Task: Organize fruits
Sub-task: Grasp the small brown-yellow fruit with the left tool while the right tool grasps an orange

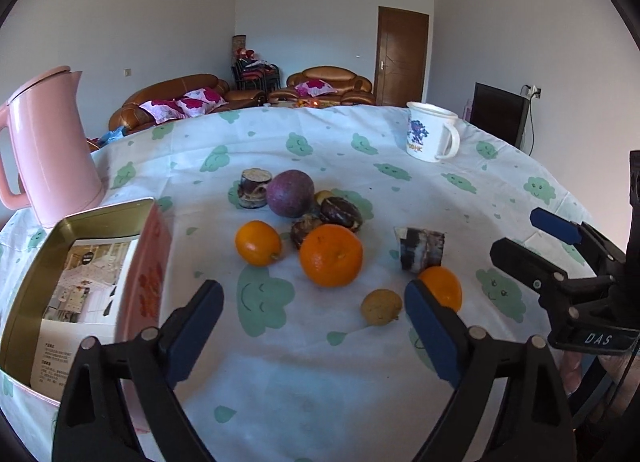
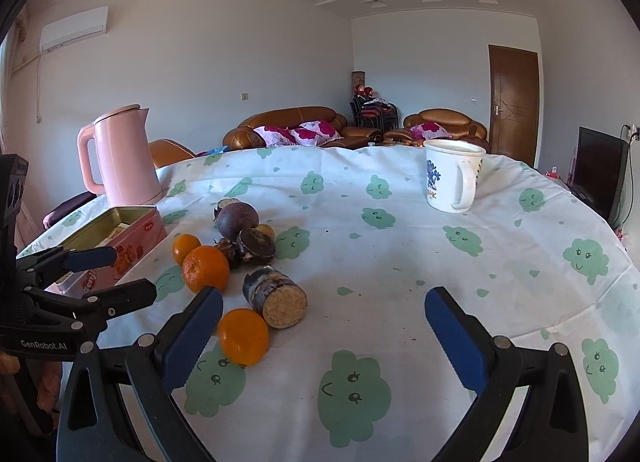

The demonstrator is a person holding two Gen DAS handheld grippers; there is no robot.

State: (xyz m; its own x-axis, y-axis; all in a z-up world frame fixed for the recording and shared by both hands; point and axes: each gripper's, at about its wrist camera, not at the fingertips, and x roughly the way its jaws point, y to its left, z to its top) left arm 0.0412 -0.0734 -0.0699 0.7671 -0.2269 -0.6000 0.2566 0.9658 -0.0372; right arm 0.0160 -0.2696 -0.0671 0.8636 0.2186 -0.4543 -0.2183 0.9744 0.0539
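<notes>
**Fruit spread on the desk, both tools released**

Nearest us, the left tool [image 1: 314, 322] stands with its blue-padded jaws apart and nothing between them but cloth. We see a small tan fruit [image 1: 381, 306] just ahead, close to the right pad, and a small orange [image 1: 442, 288] partly behind that pad. Farther on lies a big orange [image 1: 331, 255], dimpled and glossy, with another orange [image 1: 258, 242] to its left. Behind them sit a round, dull purple fruit [image 1: 290, 193] and dark brown, rough pieces [image 1: 340, 213]. Two cut cane chunks [image 1: 420, 249] show dark bark and pale fibrous ends.

Our right tool [image 2: 324, 326] is also spread wide and empty; the small orange lies just beside its left pad, the cane chunk just behind it.

An open pink tin [image 1: 148, 258] with a gold metal lining stands left of the fruit. All rests on a desk [image 1: 320, 382] under white cloth with green clouds.
</notes>
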